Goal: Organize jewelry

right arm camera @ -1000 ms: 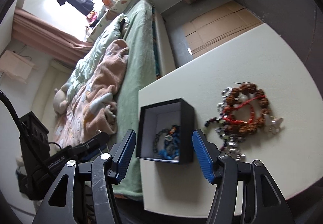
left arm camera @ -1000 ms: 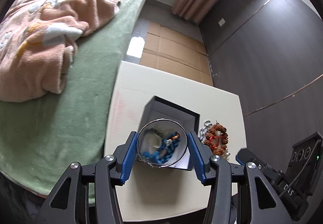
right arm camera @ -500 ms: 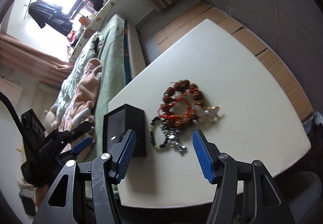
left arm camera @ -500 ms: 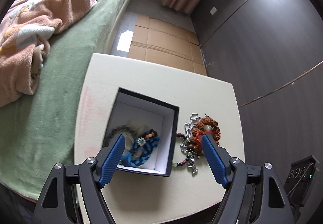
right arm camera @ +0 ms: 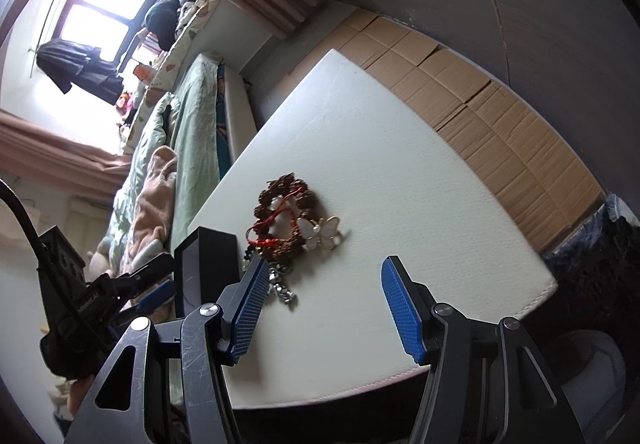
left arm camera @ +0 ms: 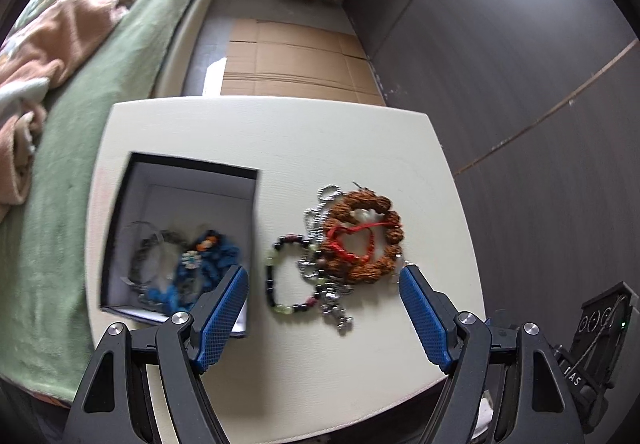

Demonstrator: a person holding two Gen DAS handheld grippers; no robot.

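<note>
Hovering over the table (left arm camera: 256, 132), my left gripper (left arm camera: 322, 320), jaws just opened wide and empty, frames the loose jewelry pile (left arm camera: 340, 240) right of the box (left arm camera: 192, 172). My right gripper (right arm camera: 320, 308), also parted and empty, hangs nearer the right edge. Light, limp, tangle-prone strands; the bead bracelet (left arm camera: 286, 276) on the pile's left looks freest, though blur hides overlaps. Pinch its near arc.
</note>
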